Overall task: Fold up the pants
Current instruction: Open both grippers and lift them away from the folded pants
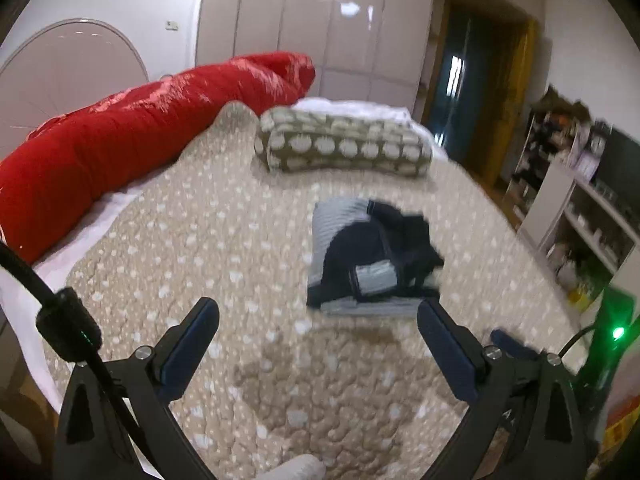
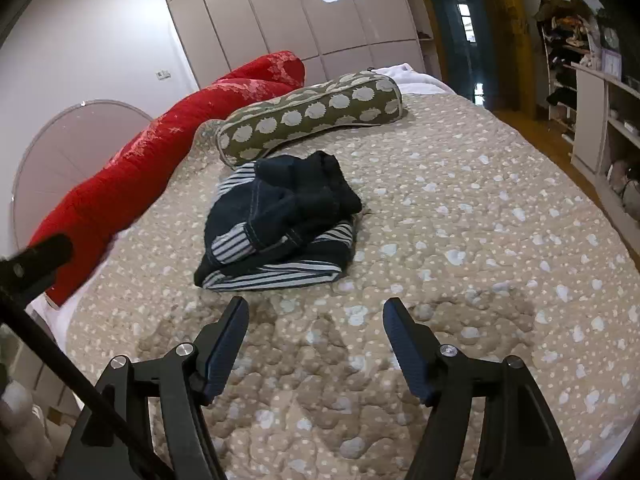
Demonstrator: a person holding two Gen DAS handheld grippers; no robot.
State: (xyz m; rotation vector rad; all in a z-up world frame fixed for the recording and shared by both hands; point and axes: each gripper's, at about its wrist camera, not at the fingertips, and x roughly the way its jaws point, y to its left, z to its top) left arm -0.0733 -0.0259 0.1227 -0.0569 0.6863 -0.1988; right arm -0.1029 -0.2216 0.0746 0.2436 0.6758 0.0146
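So the pants (image 2: pixel 276 220) are sitting in a folded-up bundle on the bed (image 2: pixel 460 240), dark denim with striped lining showing along the bottom edge and on a cuff. The top layer looks kinda rumpled, not a crisp fold. They're near the middle of the beige spotted bedspread, just in front of a long olive pillow (image 2: pixel 312 116) with white blobs on it, and a red quilt (image 2: pixel 132 168) is rolled up along the far left side of the bed.

Left gripper (image 1: pixel 318 360) has its fingers spread wide, nothing between them, hovering over bare bedspread just short of the bundle. That view is a bit blurry. Right gripper (image 2: pixel 316 344) is the same deal: fingers apart, empty, pointing down at the bedspread with the pants just beyond the tips. Neither one is touching the pants.

Background has a glossy wardrobe (image 2: pixel 300 20) and some cluttered shelves (image 2: pixel 600 100) off to the right.
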